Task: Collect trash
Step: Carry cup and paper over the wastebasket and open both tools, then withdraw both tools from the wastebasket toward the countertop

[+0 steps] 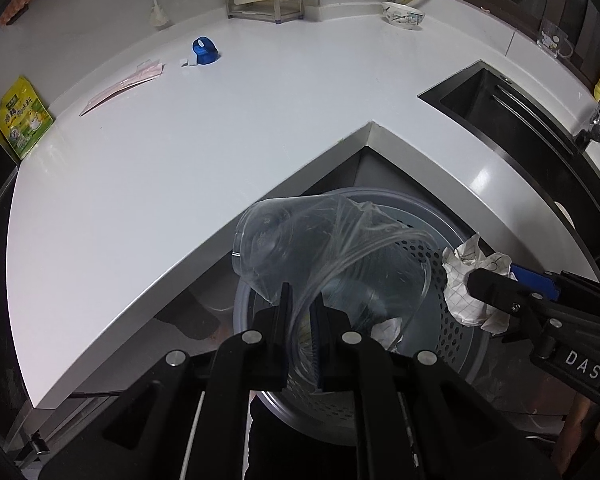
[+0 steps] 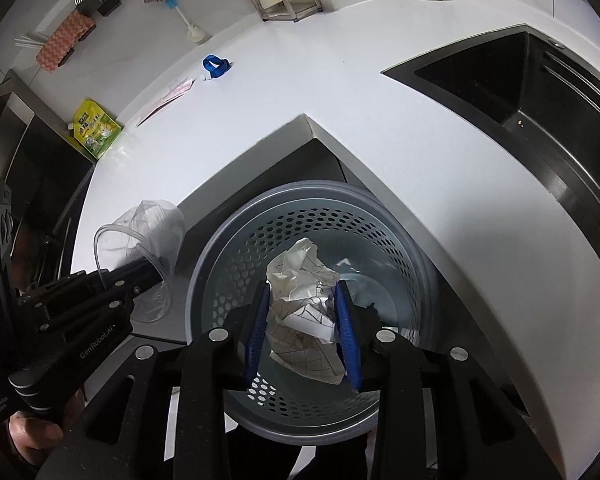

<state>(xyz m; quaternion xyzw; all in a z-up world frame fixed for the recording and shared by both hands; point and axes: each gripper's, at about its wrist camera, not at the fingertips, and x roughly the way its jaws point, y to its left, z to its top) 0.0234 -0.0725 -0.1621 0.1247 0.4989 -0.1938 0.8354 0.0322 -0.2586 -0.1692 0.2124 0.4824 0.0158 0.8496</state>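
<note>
My left gripper (image 1: 302, 312) is shut on the rim of a clear plastic cup (image 1: 324, 256) and holds it tilted over the grey perforated bin (image 1: 452, 320). It also shows in the right wrist view (image 2: 140, 276), with the cup (image 2: 148, 236) left of the bin's rim (image 2: 204, 264). My right gripper (image 2: 302, 316) is shut on a crumpled ball of checked white paper (image 2: 304, 304) above the bin's inside. The paper (image 1: 466, 280) also shows in the left wrist view, held over the bin's right side. More paper lies at the bin's bottom.
The bin stands below the inner corner of a white L-shaped counter (image 1: 180, 152). On the counter lie a blue tape dispenser (image 1: 204, 51), a pink wrapper (image 1: 124, 86), a green-yellow pouch (image 1: 22, 116) and a bowl (image 1: 403, 14). A black sink (image 2: 540, 92) is on the right.
</note>
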